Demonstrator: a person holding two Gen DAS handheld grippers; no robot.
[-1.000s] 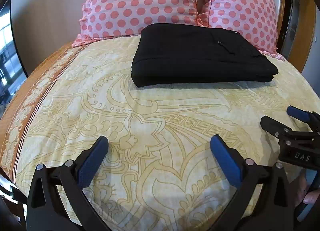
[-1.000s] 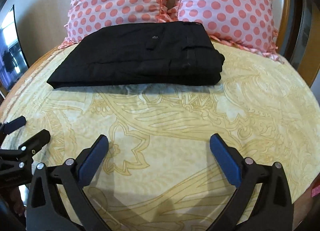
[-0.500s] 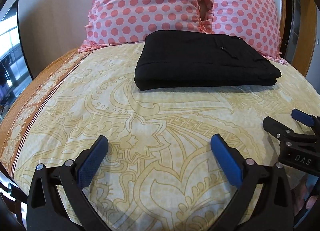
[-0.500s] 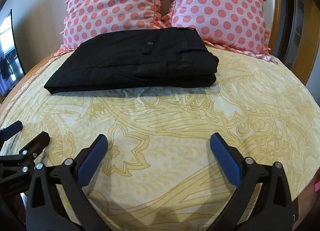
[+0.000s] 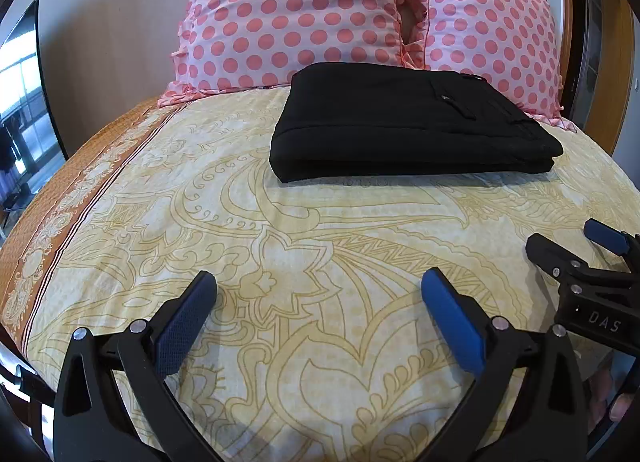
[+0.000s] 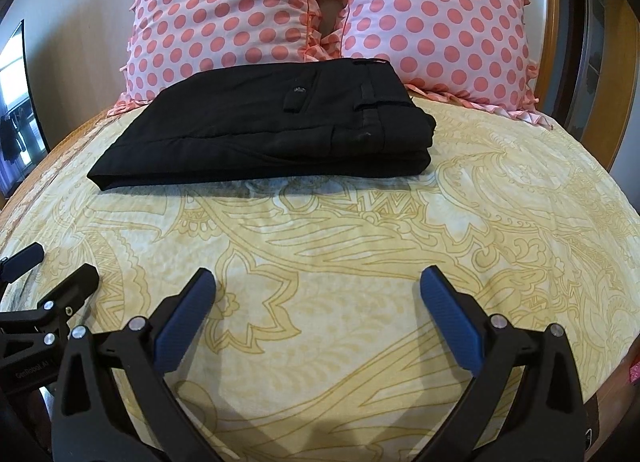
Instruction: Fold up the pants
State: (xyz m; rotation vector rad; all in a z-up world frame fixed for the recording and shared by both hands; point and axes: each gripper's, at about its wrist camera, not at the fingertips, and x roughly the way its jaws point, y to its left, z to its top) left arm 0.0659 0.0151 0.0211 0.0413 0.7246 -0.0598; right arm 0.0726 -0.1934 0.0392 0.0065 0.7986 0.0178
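Black pants (image 5: 400, 122) lie folded in a flat rectangular stack on the yellow patterned bedspread (image 5: 304, 246), just in front of the pillows; they also show in the right wrist view (image 6: 272, 126). My left gripper (image 5: 318, 294) is open and empty, well short of the pants, above the bedspread. My right gripper (image 6: 318, 294) is open and empty, also well back from the pants. The right gripper shows at the right edge of the left wrist view (image 5: 576, 238), and the left gripper at the left edge of the right wrist view (image 6: 52, 266).
Two pink polka-dot pillows (image 5: 304, 10) (image 6: 432, 18) stand against the headboard behind the pants. A wooden headboard edge (image 6: 552, 22) is at the right. An orange border (image 5: 60, 190) runs along the bed's left edge.
Both grippers have pulled back and tilted up a little, so the pants and pillows sit lower in view. The pants have not moved. Both grippers stay open.
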